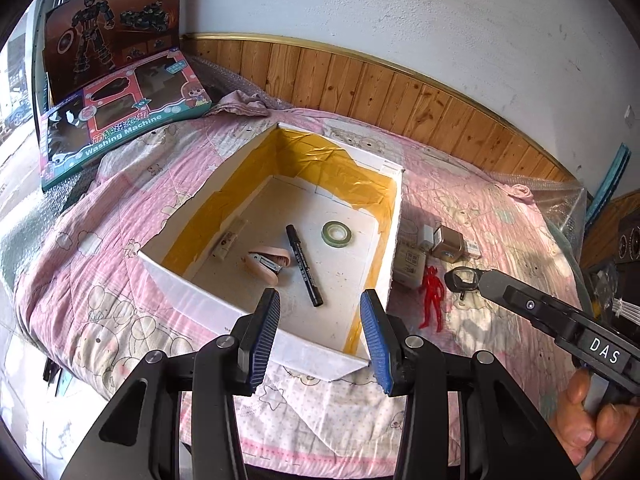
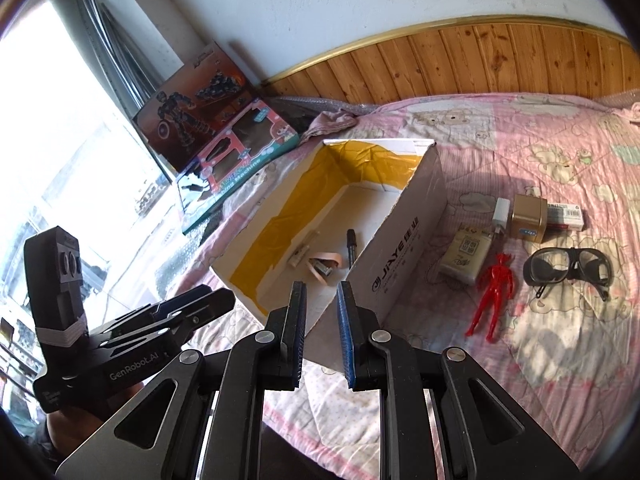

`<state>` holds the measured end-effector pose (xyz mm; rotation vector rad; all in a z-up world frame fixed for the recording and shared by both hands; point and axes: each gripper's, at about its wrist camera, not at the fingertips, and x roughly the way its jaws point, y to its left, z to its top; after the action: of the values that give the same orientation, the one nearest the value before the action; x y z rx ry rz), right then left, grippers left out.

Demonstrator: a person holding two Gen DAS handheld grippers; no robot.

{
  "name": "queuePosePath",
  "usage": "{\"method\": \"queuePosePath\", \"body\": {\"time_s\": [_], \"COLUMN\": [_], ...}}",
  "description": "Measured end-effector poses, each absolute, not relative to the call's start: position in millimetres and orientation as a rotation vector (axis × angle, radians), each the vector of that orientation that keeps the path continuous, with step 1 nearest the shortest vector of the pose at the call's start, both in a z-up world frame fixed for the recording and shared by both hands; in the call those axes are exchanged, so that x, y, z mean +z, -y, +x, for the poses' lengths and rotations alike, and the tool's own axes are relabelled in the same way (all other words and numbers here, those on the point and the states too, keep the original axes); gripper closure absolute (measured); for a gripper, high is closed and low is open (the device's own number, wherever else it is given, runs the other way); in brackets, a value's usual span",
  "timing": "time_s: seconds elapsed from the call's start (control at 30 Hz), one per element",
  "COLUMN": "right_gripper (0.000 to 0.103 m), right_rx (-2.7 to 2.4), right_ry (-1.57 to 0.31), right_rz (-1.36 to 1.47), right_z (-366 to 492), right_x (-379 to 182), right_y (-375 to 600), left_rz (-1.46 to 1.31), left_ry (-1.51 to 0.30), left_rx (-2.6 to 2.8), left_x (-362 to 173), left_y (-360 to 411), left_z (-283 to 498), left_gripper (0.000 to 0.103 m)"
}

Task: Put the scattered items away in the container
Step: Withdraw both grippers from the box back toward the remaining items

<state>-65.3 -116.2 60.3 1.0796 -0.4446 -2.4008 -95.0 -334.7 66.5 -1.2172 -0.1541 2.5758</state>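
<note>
An open white cardboard box [image 1: 188,292] lined with yellow tape sits on a pink quilt. Inside lie a black marker [image 1: 304,265], a green tape roll [image 1: 338,233], a pink stapler [image 1: 266,265] and a small tube [image 1: 227,241]. Right of the box lie a red figure [image 2: 494,294], a tissue pack [image 2: 466,256], a white charger [image 2: 500,214], a gold box [image 2: 528,218], a flat packet [image 2: 566,216] and dark goggles [image 2: 568,268]. My left gripper [image 1: 320,340] hangs open above the box's near wall. My right gripper [image 2: 322,300] hovers over the box's near right corner, jaws narrowly apart and empty.
Two toy boxes, a washing-machine set [image 1: 120,120] and a robot set [image 1: 108,32], lean at the back left. A wood-panelled wall [image 1: 400,92] runs behind the bed. A bright window [image 2: 60,120] is on the left. A hand [image 1: 592,420] holds the right gripper's handle.
</note>
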Motion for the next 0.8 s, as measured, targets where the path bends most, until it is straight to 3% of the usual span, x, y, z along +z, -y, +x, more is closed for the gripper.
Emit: {"method": "queuePosePath", "body": {"time_s": [0.8], "right_gripper": [0.084], "right_rx": [-2.565], "right_ry": [0.719], "right_rz": [1.179], "right_z": [-16.5], "right_x": [8.7], "right_y": [-16.2], "left_rz": [-1.219], "left_ry": [-0.061], "left_rx": [2.336], "left_x": [40.2], "left_y": [194.6], "left_z": [-72.5], "left_gripper": [0.060]}}
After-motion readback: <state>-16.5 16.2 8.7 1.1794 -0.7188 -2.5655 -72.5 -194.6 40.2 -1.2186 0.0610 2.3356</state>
